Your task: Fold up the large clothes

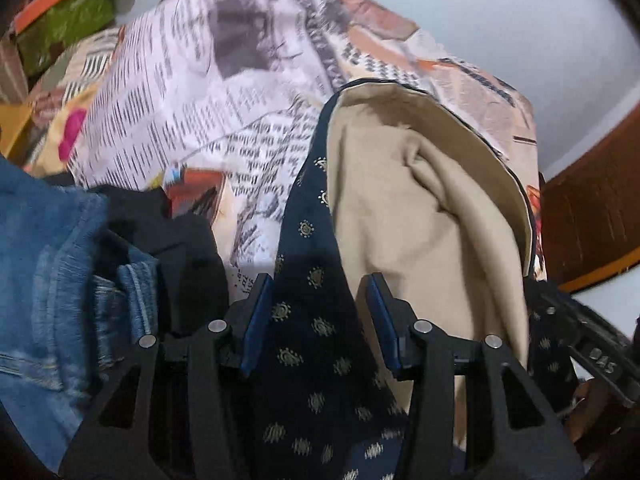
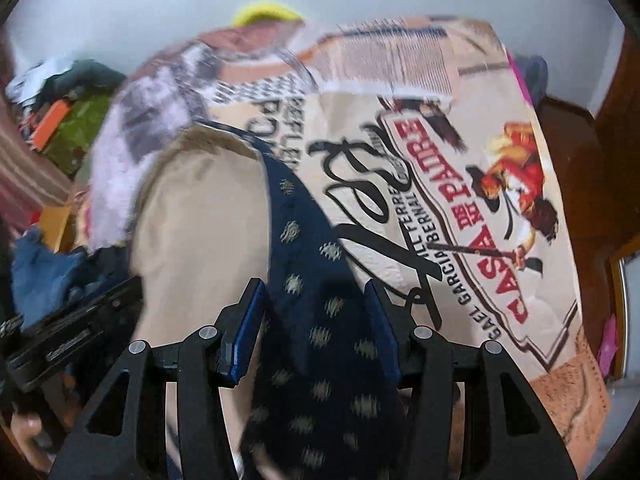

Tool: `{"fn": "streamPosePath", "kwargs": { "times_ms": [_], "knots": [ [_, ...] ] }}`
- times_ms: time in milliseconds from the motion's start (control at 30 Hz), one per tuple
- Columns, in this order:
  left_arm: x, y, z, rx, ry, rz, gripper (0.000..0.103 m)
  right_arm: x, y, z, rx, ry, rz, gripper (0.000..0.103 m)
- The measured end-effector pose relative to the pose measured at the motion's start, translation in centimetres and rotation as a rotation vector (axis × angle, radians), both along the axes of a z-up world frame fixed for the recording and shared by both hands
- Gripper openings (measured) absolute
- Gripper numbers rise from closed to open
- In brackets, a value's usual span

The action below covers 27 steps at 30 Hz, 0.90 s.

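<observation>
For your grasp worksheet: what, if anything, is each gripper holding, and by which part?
The cloth runs between the fingers of both the left gripper and the right gripper: the navy patterned border of the navy-and-beige garment. Whether either is clamped cannot be told.

Blurred by motion across the printed sheet [image 2: 400,160] and the pile [image 2: 64,120] at left; navy garment [image 2: 320,340] cut off at the bottom edge.
</observation>
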<state>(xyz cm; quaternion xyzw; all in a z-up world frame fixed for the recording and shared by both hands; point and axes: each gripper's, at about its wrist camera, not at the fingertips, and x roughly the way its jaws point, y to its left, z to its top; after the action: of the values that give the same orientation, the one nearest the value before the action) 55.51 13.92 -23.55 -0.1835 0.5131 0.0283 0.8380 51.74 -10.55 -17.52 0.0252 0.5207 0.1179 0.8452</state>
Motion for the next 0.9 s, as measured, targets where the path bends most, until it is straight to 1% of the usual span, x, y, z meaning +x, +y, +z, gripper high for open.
{"fn": "streamPosePath", "kwargs": {
  "times_ms": [67,100,133,167,200,233,267,333,433,500,567,633,733,800,900],
  "knots": [
    [0.0,0.2,-0.4,-0.009,-0.01,0.012,0.046,0.6,0.0,-0.8,-0.008,0.016,-0.002,0.047],
    [0.1,0.4,-0.6,-0.03,-0.013,0.013,0.04,0.7,-0.3,-1.0,0.01,0.012,-0.004,0.047],
    [0.1,0.6,-0.7,-0.064,-0.017,0.013,0.023,0.8,-0.6,-0.9,0.027,0.012,-0.009,0.047],
    [0.0,0.8,-0.9,-0.101,-0.013,0.016,0.014,1.0,-0.8,-0.9,0.037,0.016,-0.013,0.047],
    [-0.1,0.8,-0.8,-0.1,-0.013,0.014,0.012,0.9,-1.1,-0.9,0.049,0.016,-0.012,0.043],
    [-0.2,0.7,-0.7,-0.089,-0.015,0.008,0.01,0.7,-1.2,-0.9,0.05,0.009,-0.006,0.024],
    [-0.3,0.4,-0.4,-0.067,-0.02,-0.002,0.009,0.8,-1.1,-0.9,0.044,0.009,-0.003,0.011],
    [-0.8,-0.5,0.5,-0.021,-0.035,-0.031,0.008,0.1,-1.2,-0.6,0.029,0.0,-0.001,0.011],
    [-2.1,-2.1,2.7,0.043,-0.08,-0.087,0.008,-1.3,-1.3,0.8,-0.01,-0.068,0.025,0.01],
    [-3.4,-2.9,4.3,0.071,-0.115,-0.12,0.007,-2.2,-1.4,2.0,-0.005,-0.096,0.044,0.01],
    [-5.0,-3.6,6.1,0.077,-0.15,-0.151,0.007,-4.0,-1.7,3.9,0.002,-0.139,0.069,0.01],
    [-6.9,-4.1,8.0,0.094,-0.184,-0.178,0.007,-5.9,-2.1,5.9,0.02,-0.178,0.089,0.01],
    [-10.1,-5.0,10.8,0.132,-0.243,-0.216,0.007,-8.7,-3.1,8.4,0.076,-0.215,0.111,0.01],
    [-12.8,-5.6,12.8,0.149,-0.284,-0.239,0.007,-11.4,-3.9,10.2,0.113,-0.245,0.129,0.01],
    [-16.7,-5.7,14.9,0.156,-0.331,-0.265,0.007,-14.6,-4.5,11.8,0.136,-0.274,0.156,0.01]
  ]
}}
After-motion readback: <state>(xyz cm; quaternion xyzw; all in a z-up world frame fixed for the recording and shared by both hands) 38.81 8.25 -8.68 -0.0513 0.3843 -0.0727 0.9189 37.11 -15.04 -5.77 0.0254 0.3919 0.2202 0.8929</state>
